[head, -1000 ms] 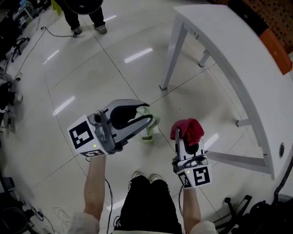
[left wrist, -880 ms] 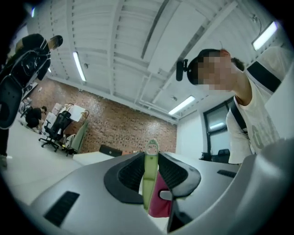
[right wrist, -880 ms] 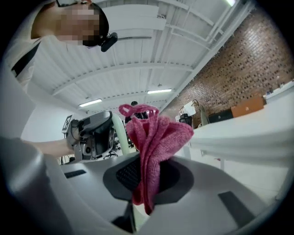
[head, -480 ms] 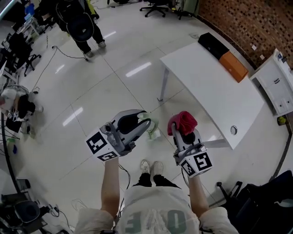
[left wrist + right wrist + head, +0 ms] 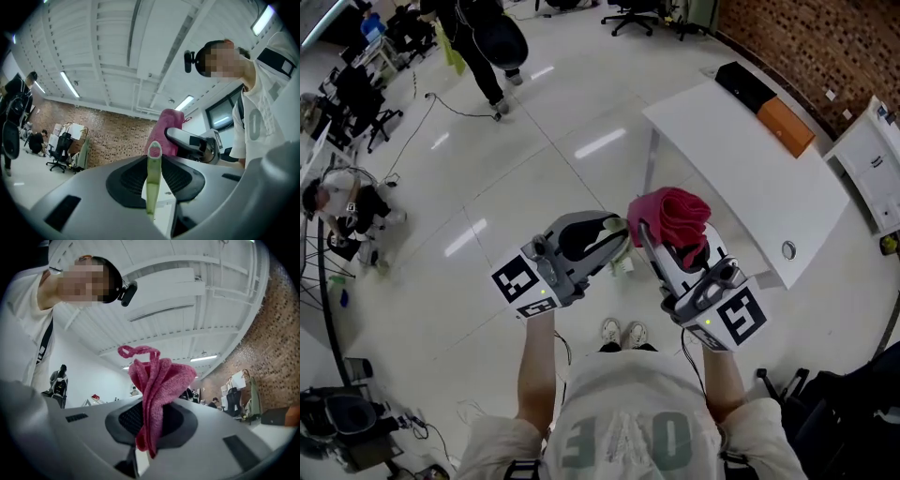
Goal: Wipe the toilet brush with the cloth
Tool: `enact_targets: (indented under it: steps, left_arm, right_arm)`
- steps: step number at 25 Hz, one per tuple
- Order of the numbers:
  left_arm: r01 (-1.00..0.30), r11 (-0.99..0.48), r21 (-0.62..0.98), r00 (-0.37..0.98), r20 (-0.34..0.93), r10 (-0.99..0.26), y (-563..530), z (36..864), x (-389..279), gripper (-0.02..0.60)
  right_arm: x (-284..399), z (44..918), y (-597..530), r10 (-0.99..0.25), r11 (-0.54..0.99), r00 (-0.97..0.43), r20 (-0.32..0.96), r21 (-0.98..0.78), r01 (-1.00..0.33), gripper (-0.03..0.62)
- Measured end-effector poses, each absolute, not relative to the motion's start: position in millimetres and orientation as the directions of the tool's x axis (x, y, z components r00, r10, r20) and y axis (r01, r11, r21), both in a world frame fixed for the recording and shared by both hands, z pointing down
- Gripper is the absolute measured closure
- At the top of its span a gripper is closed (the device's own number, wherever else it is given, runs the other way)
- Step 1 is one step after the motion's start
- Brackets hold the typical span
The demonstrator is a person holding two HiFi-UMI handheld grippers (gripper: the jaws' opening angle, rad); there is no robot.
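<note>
**Head view.** Two grippers are held side by side above the floor, near the person's chest. The left gripper (image 5: 612,246) has its jaws drawn narrow on the one toilet brush (image 5: 623,262), of which only a green-and-white part shows past the jaw tips. The right gripper (image 5: 677,246) is clamped on the one cloth (image 5: 673,214), a red wad bunched beyond its jaws, probably to serve as a wiping pad. Cloth and brush lie just beside each other, not clearly touching. One white table (image 5: 741,164) stands far right.

**Left gripper view.** The brush's slim green shaft stands upright between the jaws, pinched at both sides. This grip likely leaves the length above free for wiping. The cloth and its gripper appear just behind, to the right.

**Right gripper view.** One fold of cloth is trapped between the closed jaws. The loose upper part and one small hanging loop stand clear. Wiping seems not yet begun.
</note>
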State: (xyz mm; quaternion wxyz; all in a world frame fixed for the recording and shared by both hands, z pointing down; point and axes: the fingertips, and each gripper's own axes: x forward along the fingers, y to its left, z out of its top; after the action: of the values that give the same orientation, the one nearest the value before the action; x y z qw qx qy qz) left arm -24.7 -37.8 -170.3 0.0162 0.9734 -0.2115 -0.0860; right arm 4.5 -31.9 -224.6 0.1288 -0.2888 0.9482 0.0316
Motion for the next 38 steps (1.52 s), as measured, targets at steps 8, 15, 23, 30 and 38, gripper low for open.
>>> enact_targets:
  steps: [8,15,23,30,38]
  left_arm:
    - [-0.394,-0.915,0.087,0.885,-0.233,-0.404,-32,-204,-24,0.48]
    - [-0.377,-0.92,0.109,0.861,-0.324,-0.392,-37,-249,-34,0.48]
    - [-0.424,-0.898,0.117,0.821,-0.369,-0.436,-37,-271,-40,0.48]
    - [-0.496,-0.862,0.101,0.786,-0.37,-0.496,-52,-289,-63,0.48]
    - [-0.592,-0.79,0.157,0.702,-0.381,-0.602,-65,-278,-81,0.48]
  right_arm:
    - [11,-192,-35,-0.572,0.816,-0.801,-0.179,-0.025,-0.577,0.562]
    - [8,-139,-46,-0.582,0.81,-0.803,-0.126,-0.178,-0.559,0.563]
    - [-18,-84,-40,-0.56,0.797,-0.816,-0.144,-0.36,-0.484,0.563]
    - [-35,-79,-48,-0.584,0.781,-0.802,-0.126,-0.359,-0.512,0.563]
    - [-61,-78,-32,-0.598,0.784,-0.802,-0.006,-0.211,-0.583,0.563]
